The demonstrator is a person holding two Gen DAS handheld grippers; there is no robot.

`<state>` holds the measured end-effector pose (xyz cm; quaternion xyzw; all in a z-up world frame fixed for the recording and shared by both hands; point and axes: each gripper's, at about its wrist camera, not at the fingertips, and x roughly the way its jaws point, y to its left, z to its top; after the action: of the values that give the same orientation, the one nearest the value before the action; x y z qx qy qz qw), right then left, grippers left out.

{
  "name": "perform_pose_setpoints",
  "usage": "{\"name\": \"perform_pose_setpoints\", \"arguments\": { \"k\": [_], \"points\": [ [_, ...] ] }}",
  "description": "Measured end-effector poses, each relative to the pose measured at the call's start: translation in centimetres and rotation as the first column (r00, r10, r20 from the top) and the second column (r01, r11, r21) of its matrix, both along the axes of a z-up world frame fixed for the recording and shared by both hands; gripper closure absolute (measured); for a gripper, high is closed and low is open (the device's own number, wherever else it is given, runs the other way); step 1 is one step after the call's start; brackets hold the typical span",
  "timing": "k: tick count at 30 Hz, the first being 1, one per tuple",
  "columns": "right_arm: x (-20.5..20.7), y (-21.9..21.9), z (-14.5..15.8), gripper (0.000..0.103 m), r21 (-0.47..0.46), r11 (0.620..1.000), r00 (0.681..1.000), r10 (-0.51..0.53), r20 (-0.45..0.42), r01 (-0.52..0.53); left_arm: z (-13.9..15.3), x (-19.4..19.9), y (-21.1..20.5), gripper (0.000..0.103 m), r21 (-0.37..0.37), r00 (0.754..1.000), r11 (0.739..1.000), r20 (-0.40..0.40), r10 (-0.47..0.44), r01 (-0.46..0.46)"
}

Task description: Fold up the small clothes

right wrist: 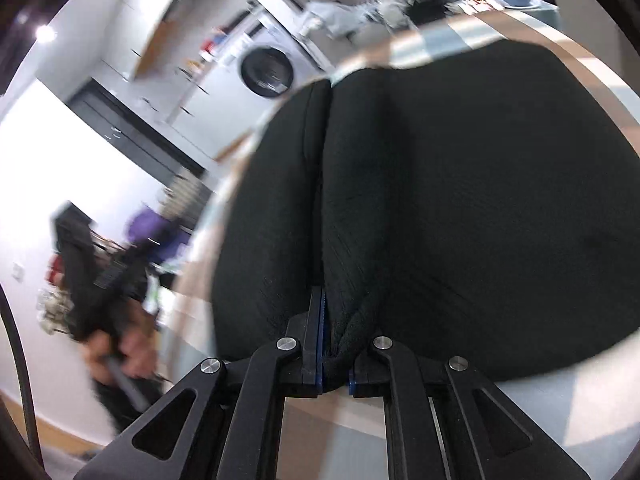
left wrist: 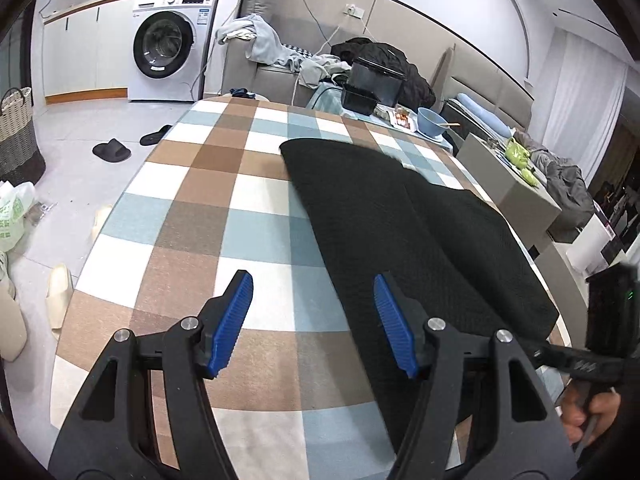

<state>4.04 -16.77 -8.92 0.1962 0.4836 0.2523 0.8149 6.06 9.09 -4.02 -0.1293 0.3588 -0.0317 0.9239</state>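
Note:
A black knitted garment [left wrist: 404, 232] lies flat on the checked tablecloth [left wrist: 224, 200], running from the middle to the near right corner. My left gripper [left wrist: 314, 304] is open and empty, low over the table, its right finger [left wrist: 394, 328] over the garment's left edge. My right gripper [right wrist: 332, 344] is shut on the black garment [right wrist: 460, 208], pinching a fold of its near edge between the blue pads. The right gripper and the hand holding it show at the far right of the left wrist view [left wrist: 600, 356].
At the table's far end stand black containers [left wrist: 372, 84], a food tray and a blue bowl [left wrist: 432, 122]. Beyond are a sofa with clothes, a washing machine [left wrist: 168, 44], slippers [left wrist: 112, 150] on the floor and a basket [left wrist: 16, 136] at left.

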Motion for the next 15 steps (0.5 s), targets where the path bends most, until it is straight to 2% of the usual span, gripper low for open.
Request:
{"name": "perform_pose_setpoints", "arguments": {
  "k": [4,6,7,8,12,15],
  "points": [
    [-0.3,0.0,1.2,0.089,-0.07,0.997,0.998,0.035,0.053,-0.031,-0.2,0.0,-1.1,0.043,0.014,1.0,1.0,-0.003,-0.015,0.015],
    [0.1,-0.2,2.7,0.079,-0.101,0.995,0.993,0.008,0.118,0.004,-0.6,0.3,-1.3,0.043,0.01,1.0,1.0,-0.017,-0.019,0.019],
    [0.4,-0.3,3.2,0.07,-0.119,0.992,0.989,-0.015,0.144,0.032,-0.8,0.4,-1.4,0.043,0.01,0.999,1.0,-0.026,-0.02,0.02],
    [0.7,-0.3,3.8,0.066,-0.128,0.99,0.985,-0.032,0.168,0.054,-1.1,0.5,-1.6,0.043,0.01,0.999,1.0,-0.034,-0.023,0.023],
    [3.0,0.6,5.6,0.066,-0.093,0.995,0.969,-0.007,0.245,0.031,-1.8,0.9,-2.2,0.043,0.013,0.998,0.999,-0.051,-0.047,0.048],
    [6.0,2.6,5.7,0.066,-0.073,0.997,0.974,0.023,0.224,-0.007,-2.3,1.0,-2.5,0.043,0.015,0.996,0.998,-0.061,-0.059,0.06]
  ]
}}
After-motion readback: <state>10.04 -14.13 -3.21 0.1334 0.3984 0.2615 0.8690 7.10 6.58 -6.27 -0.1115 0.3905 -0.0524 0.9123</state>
